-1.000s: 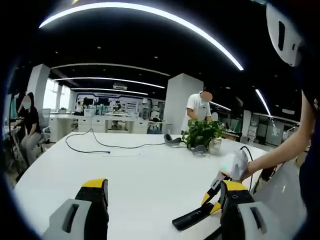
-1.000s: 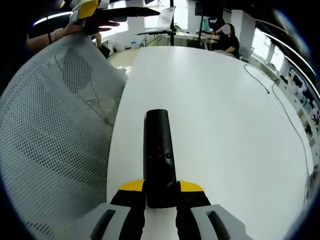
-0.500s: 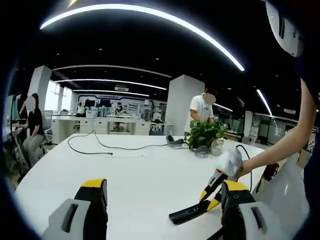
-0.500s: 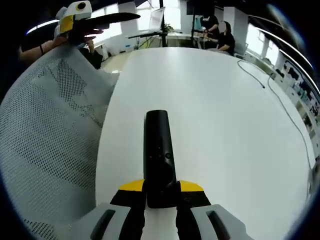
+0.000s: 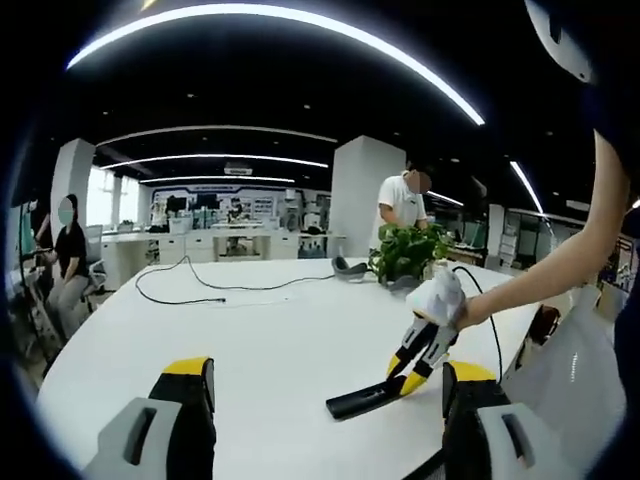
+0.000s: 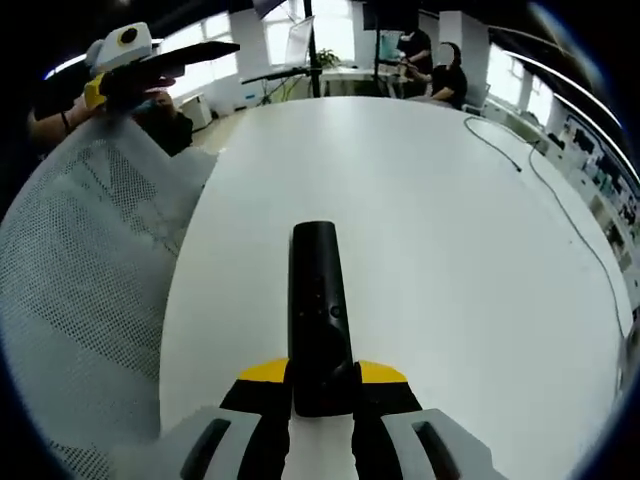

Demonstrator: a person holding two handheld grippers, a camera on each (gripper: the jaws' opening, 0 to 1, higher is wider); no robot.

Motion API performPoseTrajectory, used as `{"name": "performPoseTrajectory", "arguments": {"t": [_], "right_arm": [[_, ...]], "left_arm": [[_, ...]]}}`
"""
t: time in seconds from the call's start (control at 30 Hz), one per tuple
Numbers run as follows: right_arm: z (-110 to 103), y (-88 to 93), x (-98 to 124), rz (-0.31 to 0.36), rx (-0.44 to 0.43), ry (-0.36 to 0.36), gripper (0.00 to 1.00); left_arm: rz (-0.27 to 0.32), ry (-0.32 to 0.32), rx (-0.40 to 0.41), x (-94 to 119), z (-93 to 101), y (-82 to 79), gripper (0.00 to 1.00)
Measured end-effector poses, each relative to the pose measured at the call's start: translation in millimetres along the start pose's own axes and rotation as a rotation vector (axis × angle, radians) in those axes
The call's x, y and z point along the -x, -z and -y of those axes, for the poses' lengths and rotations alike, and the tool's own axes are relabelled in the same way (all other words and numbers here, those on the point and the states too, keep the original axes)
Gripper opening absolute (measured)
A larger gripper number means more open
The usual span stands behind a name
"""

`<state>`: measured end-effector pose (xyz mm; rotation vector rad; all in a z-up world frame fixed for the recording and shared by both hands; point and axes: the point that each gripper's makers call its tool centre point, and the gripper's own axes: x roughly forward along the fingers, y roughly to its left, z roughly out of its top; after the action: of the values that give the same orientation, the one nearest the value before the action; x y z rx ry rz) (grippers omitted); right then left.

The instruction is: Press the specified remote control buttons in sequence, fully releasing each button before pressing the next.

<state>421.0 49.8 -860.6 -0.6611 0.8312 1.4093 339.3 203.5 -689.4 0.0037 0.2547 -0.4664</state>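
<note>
Remote control (image 6: 318, 310): near end hidden between the right gripper (image 6: 322, 392) jaws at lower centre of the right gripper view; button markings too small to read. In the left gripper view, right end covered by the right gripper (image 5: 420, 345).

Left gripper (image 5: 325, 395): jaw bases cut off by the lower edge of the frame.

Mesh chair back (image 6: 70, 300): cut off at left edge.

Black cable (image 5: 215, 290): far end too small to trace.

Potted plant (image 5: 405, 255): pot blurred, partly hidden behind a hand (image 5: 462, 310).
</note>
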Motion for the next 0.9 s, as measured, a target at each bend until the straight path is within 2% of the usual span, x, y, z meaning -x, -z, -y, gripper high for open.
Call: {"name": "performPoseTrajectory", "arguments": {"t": [0.17,0.37,0.47,0.57,0.63,0.7,0.9], "right_arm": [[20,-3.2,0,0.014,-0.014,0.002,0.20],[35,-7.9,-3,0.017,-0.034,0.005,0.21],[40,-14.6,-5,0.012,-0.020,0.011,0.20],[50,-19.3,-7,0.002,0.000,0.022,0.20],[59,-22.2,-8,-0.006,0.010,0.037,0.20],[69,-24.6,-9,-0.012,0.012,0.060,0.20],[85,-30.6,-10,-0.006,-0.006,0.067,0.20]], "left_arm": [[-0.028,0.002,-0.044,-1,2.9,4.4,0.98],[-0.016,-0.026,-0.041,0,-2.3,2.1,0.99],[-0.009,-0.018,-0.028,-1,-2.5,0.5,1.00],[-0.043,-0.002,-0.072,-3,0.2,5.2,1.00],[-0.050,0.007,-0.074,-4,2.0,6.1,1.00],[-0.055,0.016,-0.087,-5,3.7,6.2,1.00],[-0.054,0.026,-0.098,-5,6.3,5.1,1.00]]}}
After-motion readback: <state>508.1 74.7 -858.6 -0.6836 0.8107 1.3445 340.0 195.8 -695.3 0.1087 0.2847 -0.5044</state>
